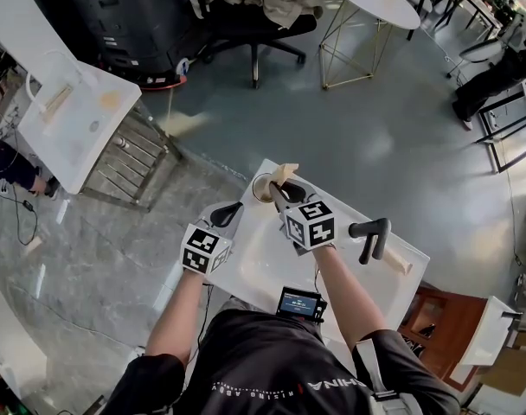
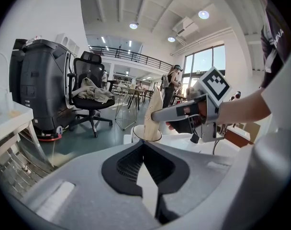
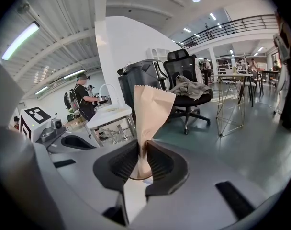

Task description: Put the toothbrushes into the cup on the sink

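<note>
1. The cup (image 1: 261, 188) stands at the far corner of the white sink (image 1: 263, 266), close to the rim.
2. A toothbrush in a tan paper packet (image 1: 285, 173) stands in the cup, its lower end inside and its top leaning out over the rim (only the wrapper shows, not the brush).
3. The right claw (image 1: 283, 192) reaches to the cup from the person's side, its jaws on either side of the packet just above the rim.
4. In the right gripper view the packet (image 3: 150, 114) rises between the jaw tips. The right claw (image 3: 144, 145) has released it: one pad lies against the paper and a thin dark slit shows at the other.
5. The left claw (image 1: 231, 211) hangs near the cup, on its left and apart from it. In the left gripper view the left claw (image 2: 143, 144) is clenched, tips together with nothing between them, and points at the cup (image 2: 146, 134).
6. A black faucet (image 1: 371, 234) rises well to the right of the cup, with a second tan packet (image 1: 398, 263) lying just beyond it on the sink.
</note>
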